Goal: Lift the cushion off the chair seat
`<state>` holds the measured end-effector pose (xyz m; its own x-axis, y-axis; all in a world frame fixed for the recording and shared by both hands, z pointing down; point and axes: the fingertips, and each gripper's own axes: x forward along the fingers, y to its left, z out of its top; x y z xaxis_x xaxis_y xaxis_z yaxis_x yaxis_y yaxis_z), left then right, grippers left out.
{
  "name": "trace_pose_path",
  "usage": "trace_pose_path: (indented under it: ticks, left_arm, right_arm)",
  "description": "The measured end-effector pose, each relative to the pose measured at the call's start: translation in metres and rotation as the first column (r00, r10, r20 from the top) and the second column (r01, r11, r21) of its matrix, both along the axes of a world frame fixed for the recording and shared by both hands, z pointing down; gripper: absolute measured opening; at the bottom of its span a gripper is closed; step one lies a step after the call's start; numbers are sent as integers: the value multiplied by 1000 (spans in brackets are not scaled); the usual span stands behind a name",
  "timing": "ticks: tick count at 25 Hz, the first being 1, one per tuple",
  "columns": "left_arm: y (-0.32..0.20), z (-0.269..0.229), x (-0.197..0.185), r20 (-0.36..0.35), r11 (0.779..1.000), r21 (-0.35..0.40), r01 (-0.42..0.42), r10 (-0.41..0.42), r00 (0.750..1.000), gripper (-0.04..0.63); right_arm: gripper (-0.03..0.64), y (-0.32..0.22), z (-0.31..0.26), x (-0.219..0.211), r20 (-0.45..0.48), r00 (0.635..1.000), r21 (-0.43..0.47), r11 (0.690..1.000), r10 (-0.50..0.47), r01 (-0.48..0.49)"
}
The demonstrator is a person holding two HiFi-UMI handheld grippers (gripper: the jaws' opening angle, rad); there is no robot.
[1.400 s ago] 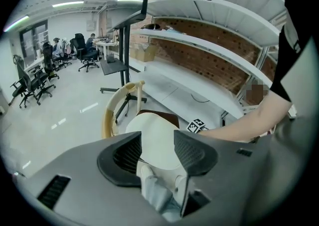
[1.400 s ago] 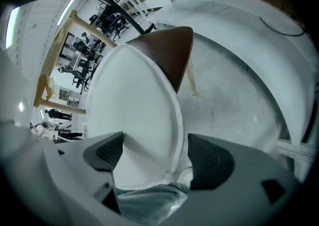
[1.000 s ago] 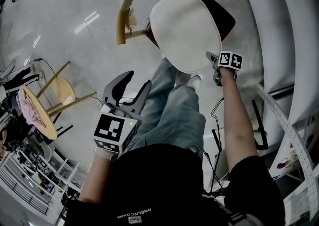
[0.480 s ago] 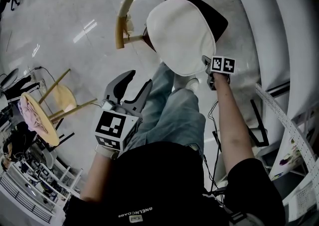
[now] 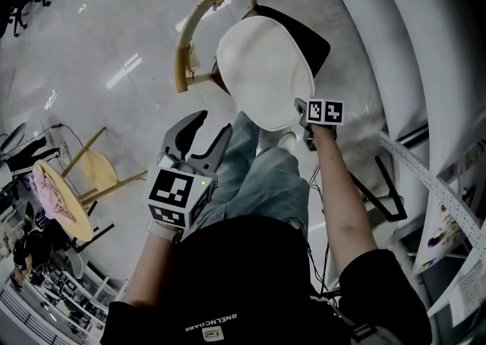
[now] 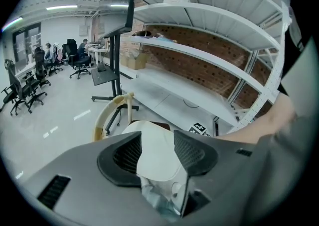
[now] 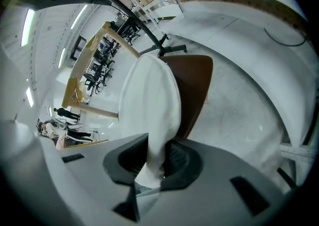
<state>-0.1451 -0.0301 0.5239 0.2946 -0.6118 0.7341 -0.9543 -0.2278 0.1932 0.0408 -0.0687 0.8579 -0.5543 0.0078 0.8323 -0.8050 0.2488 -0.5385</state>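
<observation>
A white oval cushion [image 5: 264, 71] hangs tilted above the dark brown seat [image 5: 310, 41] of a wooden chair with a curved light backrest [image 5: 190, 32]. My right gripper [image 5: 301, 107] is shut on the cushion's near right edge; in the right gripper view the white cushion [image 7: 149, 105] runs up from between the pinched jaws, with the brown seat [image 7: 195, 90] behind it. My left gripper [image 5: 199, 132] is open and holds nothing, hovering near my left knee, short of the chair. In the left gripper view the cushion [image 6: 157, 150] shows far off between the spread jaws.
A second wooden stool with pink cloth [image 5: 57, 191] stands at the left. White shelving [image 5: 425, 62] curves along the right, with a black stand [image 5: 387, 195] and cables on the floor beneath. My jeans-clad legs [image 5: 262, 176] are below the chair. Glossy grey floor lies at the upper left.
The right gripper has closed on the cushion's edge and risen, lifting that side off the seat. The left gripper has risen slightly, still open.
</observation>
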Motion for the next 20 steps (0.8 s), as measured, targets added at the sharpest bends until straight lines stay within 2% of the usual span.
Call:
trace_pose_path:
  ticks: [3, 6, 7, 10, 13, 20]
  left_arm:
    - [-8, -12, 3, -31, 999, 41, -6, 8, 999, 189]
    - [-9, -20, 4, -27, 998, 56, -23, 25, 999, 59]
    - [-10, -23, 4, -21, 998, 58, -35, 36, 999, 42]
    - [-12, -29, 6, -26, 995, 64, -71, 72, 997, 37]
    - [-18, -36, 4, -33, 993, 85, -77, 80, 996, 16]
    - [-34, -43, 5, -70, 989, 111, -102, 110, 991, 13]
  right_arm:
    - [61, 1, -15, -7, 11, 1000, 12, 1000, -2, 2]
    - [60, 4, -29, -14, 22, 1000, 21, 1000, -3, 3]
    - [60, 5, -34, -16, 24, 1000, 24, 1000, -3, 2]
    - [60, 7, -49, -21, 22, 1000, 34, 999, 5, -5]
    - [60, 6, -64, -25, 25, 1000, 45, 999, 13, -14]
    - [58, 6, -98, -28, 43, 998, 71, 996, 47, -50]
